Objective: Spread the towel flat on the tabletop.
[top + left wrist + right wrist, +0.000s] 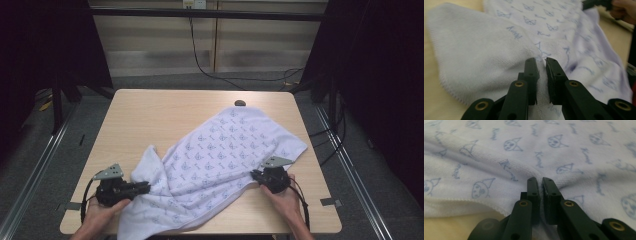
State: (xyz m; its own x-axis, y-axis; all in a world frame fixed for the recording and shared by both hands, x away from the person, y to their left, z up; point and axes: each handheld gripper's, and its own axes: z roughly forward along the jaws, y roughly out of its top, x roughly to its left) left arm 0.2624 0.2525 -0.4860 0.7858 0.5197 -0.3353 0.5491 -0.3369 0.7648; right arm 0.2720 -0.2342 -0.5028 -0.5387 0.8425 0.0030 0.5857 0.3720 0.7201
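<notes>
1. A white towel printed with small blue cartoon faces and words lies rumpled on a pale wooden worktop. It runs on a slant from the near left edge toward the far right. Its near left end is bunched and partly turned over, showing a plain underside.

2. The left claw, held in the person's left hand, is clenched on a fold at the towel's near left side. In the left gripper view, cloth is pinched up between the two black jaws, which stand close together with the fabric puckering around them.

3. The right claw, held in the right hand, is clenched on the towel's near right edge. The right gripper view shows the jaws nearly together with a ridge of printed cloth gathered between them, and the hemmed edge running just below.

4. Judged from this, the step in hand is taking hold: both claws have a grip, and the towel still rests on the worktop.

5. The next move likely calls for lifting and drawing the two hands apart to pull the cloth flat, keeping both grips firm so neither fold slips free.

6. Beyond the towel, a small dark object sits at the worktop's far edge; what it is cannot be told.
</notes>
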